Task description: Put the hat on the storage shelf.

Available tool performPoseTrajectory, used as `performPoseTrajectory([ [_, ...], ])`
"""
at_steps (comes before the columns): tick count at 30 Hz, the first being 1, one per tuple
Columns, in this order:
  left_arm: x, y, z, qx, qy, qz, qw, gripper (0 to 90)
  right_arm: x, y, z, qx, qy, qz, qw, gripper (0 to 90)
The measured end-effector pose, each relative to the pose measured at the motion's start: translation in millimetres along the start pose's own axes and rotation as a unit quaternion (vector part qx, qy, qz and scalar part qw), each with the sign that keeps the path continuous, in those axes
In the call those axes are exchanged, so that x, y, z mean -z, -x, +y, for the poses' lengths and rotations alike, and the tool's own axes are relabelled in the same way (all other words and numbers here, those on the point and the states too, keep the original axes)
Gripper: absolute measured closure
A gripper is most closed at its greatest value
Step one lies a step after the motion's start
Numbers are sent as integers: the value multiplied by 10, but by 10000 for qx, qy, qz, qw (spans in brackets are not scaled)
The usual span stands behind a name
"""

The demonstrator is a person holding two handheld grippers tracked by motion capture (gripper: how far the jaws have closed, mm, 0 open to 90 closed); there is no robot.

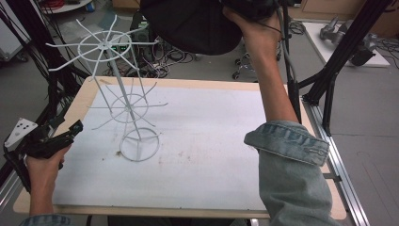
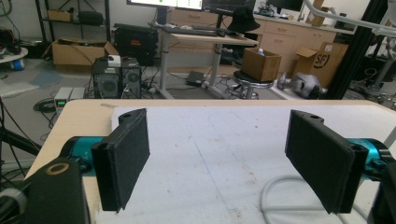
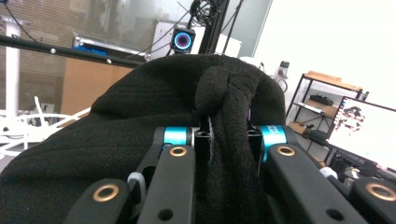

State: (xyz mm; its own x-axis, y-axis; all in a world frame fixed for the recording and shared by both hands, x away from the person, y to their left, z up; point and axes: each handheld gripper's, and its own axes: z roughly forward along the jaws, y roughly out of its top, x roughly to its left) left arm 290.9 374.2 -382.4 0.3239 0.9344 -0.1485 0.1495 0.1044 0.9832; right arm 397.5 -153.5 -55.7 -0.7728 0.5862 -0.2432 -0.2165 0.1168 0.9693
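Holding: right claw [image 3: 224, 140] clamps a fold of black fabric hat [image 1: 193, 23], fabric bunched between its 2 jaws in the right gripper view
Hat position: lifted high above the far edge of the worktop [image 1: 211, 141], not touching it, right of the rack's top tier, near but apart
Right hand [image 1: 251, 30]: raised at top of the high view, forearm in rolled denim sleeve [image 1: 287, 141] crossing the worktop's right side
Left claw [image 2: 217, 154]: jaws wide apart, nothing between the pads, bare white worktop surface under them
Left hand [image 1: 42, 162]: low at the worktop's left edge, claw pointing toward the rack base
Rack [image 1: 124, 101]: white wire stand, upright, ring base on the worktop left of centre, 2 tiers of spokes, nothing hanging on them
Rack base: part of the ring seen just beside the left claw's right jaw in the left gripper view [image 2: 280, 191]
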Motion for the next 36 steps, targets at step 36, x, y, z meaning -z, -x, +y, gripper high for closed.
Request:
performPoseTrajectory([
  [36, 9, -28, -3, 25, 18, 13, 10000, 220, -352, -188, -393, -328, -420, 627, 9966, 761],
])
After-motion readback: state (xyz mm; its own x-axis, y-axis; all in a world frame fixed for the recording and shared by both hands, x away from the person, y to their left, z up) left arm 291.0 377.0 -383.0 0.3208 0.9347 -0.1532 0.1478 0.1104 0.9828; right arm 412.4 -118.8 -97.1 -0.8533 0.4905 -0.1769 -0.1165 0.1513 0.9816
